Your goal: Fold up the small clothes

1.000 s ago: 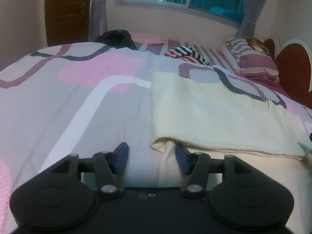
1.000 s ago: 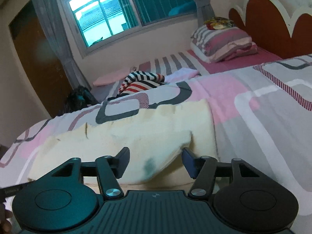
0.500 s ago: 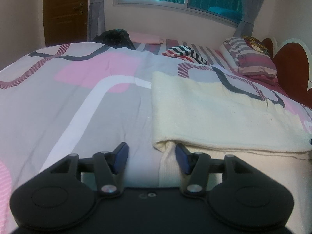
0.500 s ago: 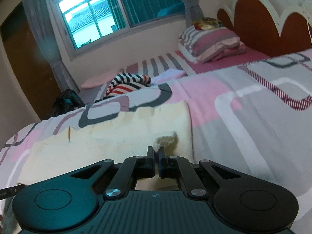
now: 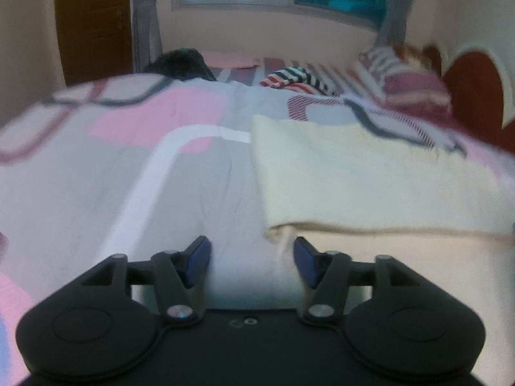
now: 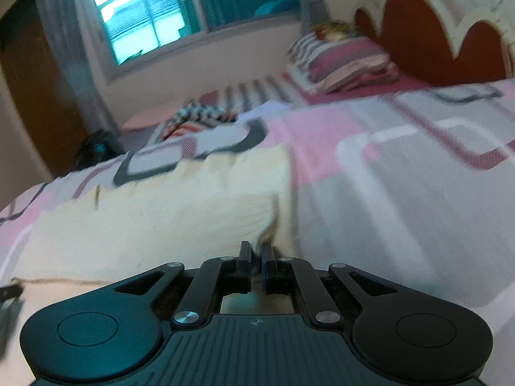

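A cream knit garment (image 5: 370, 189) lies spread on the bed, its near part folded over so that a fold edge runs across in front of me. My left gripper (image 5: 251, 259) hovers at the garment's left near corner; its jaws are opening and the pads touch nothing, though the cloth's edge lies between them. In the right wrist view the same cream garment (image 6: 154, 222) stretches to the left. My right gripper (image 6: 256, 254) is shut on its right near corner, and a pinch of cloth sticks up between the pads.
The bed carries a pink, grey and white patterned cover (image 5: 128, 173). A striped piece of clothing (image 5: 299, 78) and a dark bundle (image 5: 180, 64) lie at the far side. Striped pillows (image 6: 341, 61) rest against the red headboard (image 6: 428, 45).
The right gripper went from wide open to shut on the garment's right corner and has lifted it slightly. The left gripper's jaws have spread a little wider; it has stayed at the left corner.
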The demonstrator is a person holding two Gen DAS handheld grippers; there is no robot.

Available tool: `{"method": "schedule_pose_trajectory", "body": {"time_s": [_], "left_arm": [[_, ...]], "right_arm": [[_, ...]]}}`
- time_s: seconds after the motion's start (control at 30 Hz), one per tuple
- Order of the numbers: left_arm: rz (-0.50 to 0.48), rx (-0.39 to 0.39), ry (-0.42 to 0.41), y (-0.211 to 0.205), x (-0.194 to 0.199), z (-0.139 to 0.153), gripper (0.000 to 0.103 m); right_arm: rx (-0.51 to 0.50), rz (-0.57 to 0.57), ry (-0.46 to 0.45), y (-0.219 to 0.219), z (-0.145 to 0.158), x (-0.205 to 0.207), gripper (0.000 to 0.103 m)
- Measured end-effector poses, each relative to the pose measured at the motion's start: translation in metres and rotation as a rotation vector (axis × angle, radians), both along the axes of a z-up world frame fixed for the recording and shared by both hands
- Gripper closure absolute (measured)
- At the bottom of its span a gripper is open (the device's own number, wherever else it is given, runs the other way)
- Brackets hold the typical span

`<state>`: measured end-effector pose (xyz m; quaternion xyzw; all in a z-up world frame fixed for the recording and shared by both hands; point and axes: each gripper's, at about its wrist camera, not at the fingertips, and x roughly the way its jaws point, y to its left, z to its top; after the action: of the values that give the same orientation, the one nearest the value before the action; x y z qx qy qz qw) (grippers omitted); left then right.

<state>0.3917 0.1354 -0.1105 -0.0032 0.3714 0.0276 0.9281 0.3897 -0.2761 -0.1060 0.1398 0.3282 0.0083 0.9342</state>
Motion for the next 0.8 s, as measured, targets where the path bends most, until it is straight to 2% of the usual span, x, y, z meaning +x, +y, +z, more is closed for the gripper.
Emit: {"method": "schedule_pose_trajectory", "body": {"time_s": [0.07,0.17,0.27,0.37,0.43,0.57,0.63,0.7,0.8], "left_arm": [[0.018,0.042,-0.055,-0.005,-0.008,0.009,0.034],[-0.036,-0.020,-0.108,-0.027,-0.005,0.019,0.034],[-0.104,-0.018,-0.077,-0.060,0.011,0.012,0.034],[-0.112,0.017,-0.034,-0.072,0.018,-0.003,0.032],[-0.122,-0.001,-0.044,-0.063,0.013,-0.005,0.030],[-0.117,-0.006,-0.026,-0.042,0.005,-0.009,0.030],[-0.109,-0.063,-0.039,-0.030,0.008,-0.004,0.030],[-0.096,-0.090,-0.072,-0.024,0.019,0.005,0.030],[-0.112,-0.067,-0.099,-0.028,0.048,0.017,0.030]], "right_arm": [[-0.015,-0.008,-0.057,-0.001,0.012,-0.008,0.101],[0.013,0.097,-0.057,0.024,0.017,-0.001,0.101],[-0.017,0.222,-0.052,0.072,0.013,0.011,0.101],[-0.023,0.278,-0.011,0.100,-0.001,0.019,0.101],[-0.018,0.261,0.003,0.094,-0.010,0.016,0.101],[-0.015,0.133,0.013,0.050,-0.020,0.000,0.101],[0.003,0.110,0.013,0.039,-0.016,0.000,0.101],[0.007,0.109,-0.025,0.040,-0.007,0.003,0.101],[0.036,0.130,-0.039,0.050,0.000,0.028,0.101]]}}
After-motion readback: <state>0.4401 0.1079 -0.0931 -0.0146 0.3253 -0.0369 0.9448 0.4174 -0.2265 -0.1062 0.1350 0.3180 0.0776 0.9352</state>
